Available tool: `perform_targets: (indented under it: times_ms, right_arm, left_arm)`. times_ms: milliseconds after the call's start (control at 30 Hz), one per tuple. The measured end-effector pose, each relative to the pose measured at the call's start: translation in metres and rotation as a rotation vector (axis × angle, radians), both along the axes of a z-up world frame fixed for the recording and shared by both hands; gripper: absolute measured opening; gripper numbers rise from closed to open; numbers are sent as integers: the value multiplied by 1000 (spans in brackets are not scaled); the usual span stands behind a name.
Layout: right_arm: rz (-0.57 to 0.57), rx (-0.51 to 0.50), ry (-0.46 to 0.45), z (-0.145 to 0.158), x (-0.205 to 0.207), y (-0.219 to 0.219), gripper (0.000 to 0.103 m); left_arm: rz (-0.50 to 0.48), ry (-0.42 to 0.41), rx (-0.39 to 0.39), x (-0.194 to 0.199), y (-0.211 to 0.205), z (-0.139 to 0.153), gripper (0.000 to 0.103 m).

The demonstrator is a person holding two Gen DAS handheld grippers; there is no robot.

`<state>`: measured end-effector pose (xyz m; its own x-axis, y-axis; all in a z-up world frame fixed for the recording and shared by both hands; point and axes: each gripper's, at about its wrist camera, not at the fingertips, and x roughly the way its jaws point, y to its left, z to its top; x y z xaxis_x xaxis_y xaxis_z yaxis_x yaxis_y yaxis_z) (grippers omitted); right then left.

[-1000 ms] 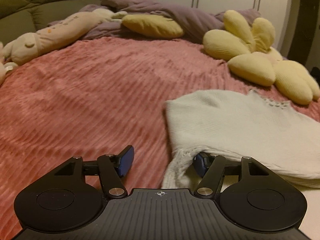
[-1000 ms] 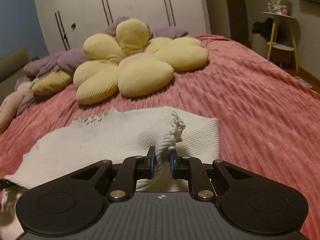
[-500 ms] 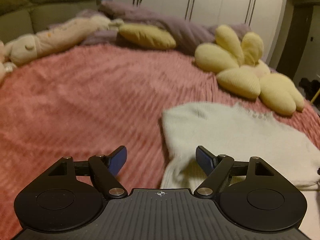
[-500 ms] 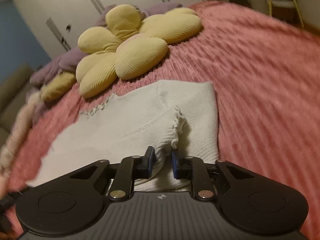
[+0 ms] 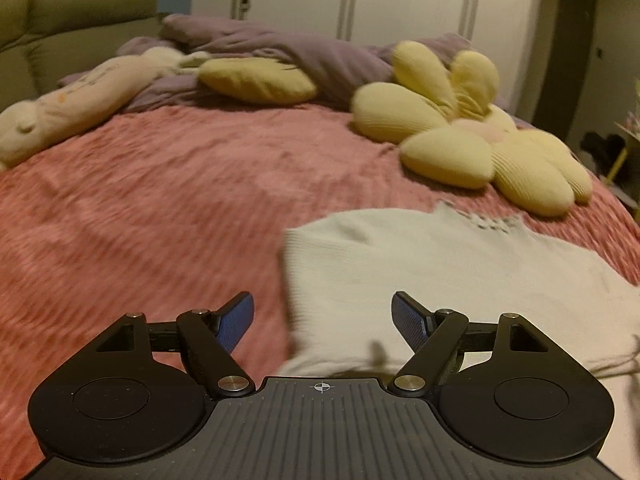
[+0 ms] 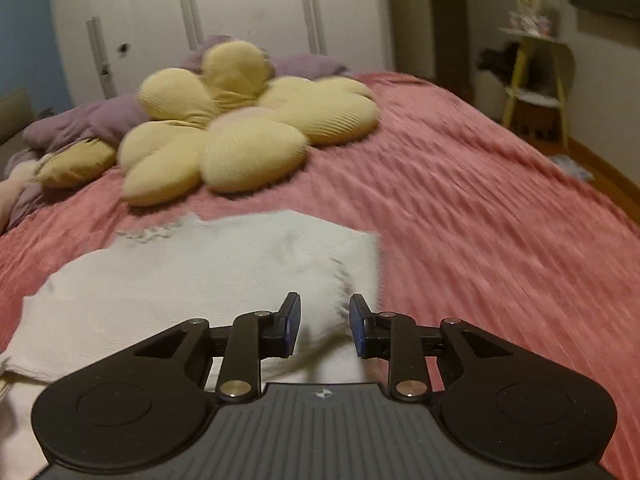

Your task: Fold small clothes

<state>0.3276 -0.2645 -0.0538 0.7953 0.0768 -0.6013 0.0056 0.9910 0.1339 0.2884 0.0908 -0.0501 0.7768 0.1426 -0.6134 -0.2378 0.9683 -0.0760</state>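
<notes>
- Sweater (image 5: 460,272), cream knit, small, lies flat on the pink ribbed bedspread (image 5: 160,220), toward the near edge of the bed. A fringed or scalloped trim shows along its far edge. In the right wrist view a raised ridge of knit runs down toward the camera on the sweater's right side, which looks like a layer already turned over.
- Left gripper (image 5: 322,320): jaws stand wide apart, nothing between the pads. The sweater's left edge lies under the gap, untouched as far as the view shows.
- Right gripper (image 6: 325,330): jaws are opening, with a clear gap showing. The knit ridge sits below and between them, but the pads do not press on it.
- Both views are motion-blurred, so fine detail of the hem is unreliable.
- Beyond the sweater: yellow flower cushion (image 6: 240,132) near its far edge, a purple duvet (image 5: 320,56) bunched behind, a long plush toy (image 5: 80,100) far left, white wardrobe doors (image 6: 240,12) at the back.
- Risk, judged: the loose knit may spring back once let go and undo the turned layer.
- Risk: the pad edges could snag the open knit or trim on withdrawal and drag the fold askew.
- Risk: the soft, ribbed bedspread gives little support, so a later pinch may catch bedspread with sweater.
</notes>
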Motion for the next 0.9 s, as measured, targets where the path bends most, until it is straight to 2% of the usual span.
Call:
perform_targets:
  times_ms: [133, 200, 267, 367, 467, 567, 700, 767, 833, 900]
  right_arm:
    - [129, -79, 7, -5, 9, 41, 26]
    - [168, -84, 46, -17, 18, 54, 25]
    - [173, -126, 91, -34, 24, 60, 23]
    - [158, -195, 51, -44, 27, 59, 23]
    - [137, -200, 56, -43, 40, 56, 23]
    - [157, -211, 54, -44, 46, 58, 23]
    - [162, -94, 51, -26, 22, 35, 26]
    - [129, -71, 13, -20, 0, 22, 27]
    - [110, -77, 26, -22, -10, 13, 27]
    - [88, -128, 78, -33, -10, 8, 25]
  left_arm:
    - [-67, 58, 21, 28, -25, -17, 81]
    - [-74, 91, 34, 41, -32, -30, 81]
    - [-73, 91, 68, 47, -35, -38, 83]
    - [-68, 96, 128, 62, -38, -42, 89]
    - [-51, 113, 126, 70, -32, -45, 95]
    - [-45, 105, 103, 60, -28, -39, 91]
    - [-64, 61, 66, 31, -28, -27, 87]
    - [-85, 57, 53, 22, -32, -28, 87]
    - [-97, 71, 85, 22, -40, -32, 87]
    - [-101, 88, 131, 29, -46, -36, 91]
